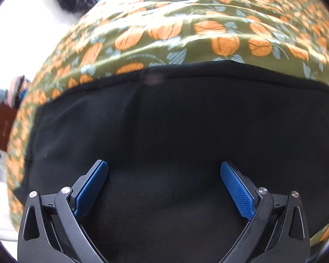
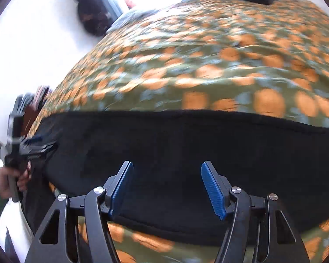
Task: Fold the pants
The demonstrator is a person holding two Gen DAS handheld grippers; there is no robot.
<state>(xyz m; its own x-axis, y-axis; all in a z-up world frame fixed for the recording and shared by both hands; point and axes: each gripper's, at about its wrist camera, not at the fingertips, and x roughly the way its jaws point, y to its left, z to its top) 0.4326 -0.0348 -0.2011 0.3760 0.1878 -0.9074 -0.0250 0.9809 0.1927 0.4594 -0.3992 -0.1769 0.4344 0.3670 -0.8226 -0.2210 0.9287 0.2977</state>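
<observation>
Floral bedspread (image 1: pixel 208 30), pants (image 1: pixel 164 120) under gripper (image 1: pixel 164 168)

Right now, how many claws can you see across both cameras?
2. The left claw hangs open over the black pants; the right claw is open above their near edge. The left one also shows at the right camera's left edge, in a hand.

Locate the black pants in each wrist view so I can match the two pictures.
Left wrist: the black pants fill the lower two thirds, behind the open left gripper.
Right wrist: the pants lie as a wide band across the middle, behind the open right gripper.
Shared landmark: the green bedspread with orange print, beyond the pants' far edge.
</observation>
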